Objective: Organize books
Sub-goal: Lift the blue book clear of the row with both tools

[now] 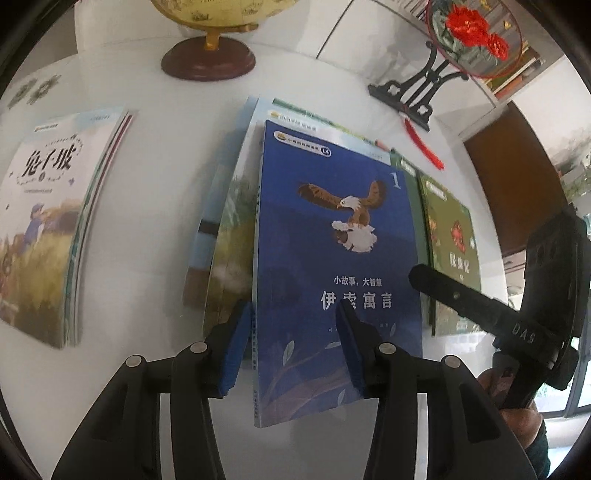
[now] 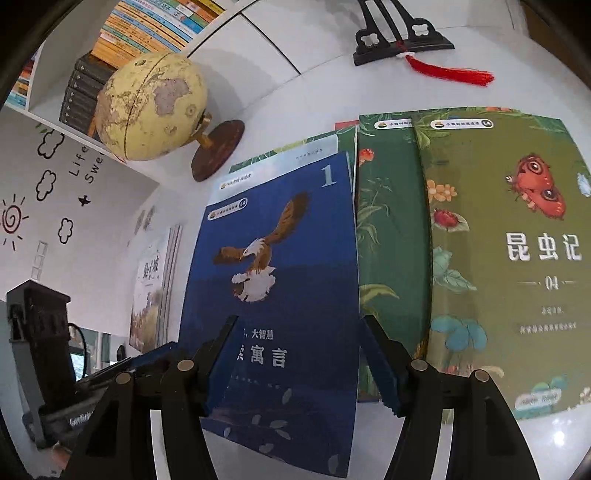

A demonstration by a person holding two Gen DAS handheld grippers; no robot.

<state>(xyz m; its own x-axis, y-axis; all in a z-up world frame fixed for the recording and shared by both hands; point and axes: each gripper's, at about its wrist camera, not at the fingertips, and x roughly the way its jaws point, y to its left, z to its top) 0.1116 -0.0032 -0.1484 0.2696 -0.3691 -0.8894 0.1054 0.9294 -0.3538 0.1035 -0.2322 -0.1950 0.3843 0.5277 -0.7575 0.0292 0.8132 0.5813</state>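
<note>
A blue book with an eagle on its cover [image 1: 332,229] [image 2: 295,258] lies on top of a middle pile of books [image 1: 225,221] on the white table [image 1: 155,206]. My left gripper [image 1: 293,310] is open and straddles the blue book's left edge, one pad beside the spine and the other over the cover. My right gripper [image 2: 300,321] is also open and straddles the book's right edge; one of its fingers [image 1: 443,290] shows in the left wrist view. No pad clearly presses on the book. A green insect book [image 2: 509,258] [image 1: 452,240] lies to the right.
A pile topped by a white book [image 1: 48,221] [image 2: 155,280] lies at the left. A globe [image 2: 155,107] [image 1: 208,61] stands behind the books. A black stand [image 2: 402,42] [image 1: 406,98] with a red tassel [image 2: 450,74] sits at the back right. A filled bookshelf [image 2: 147,26] is behind.
</note>
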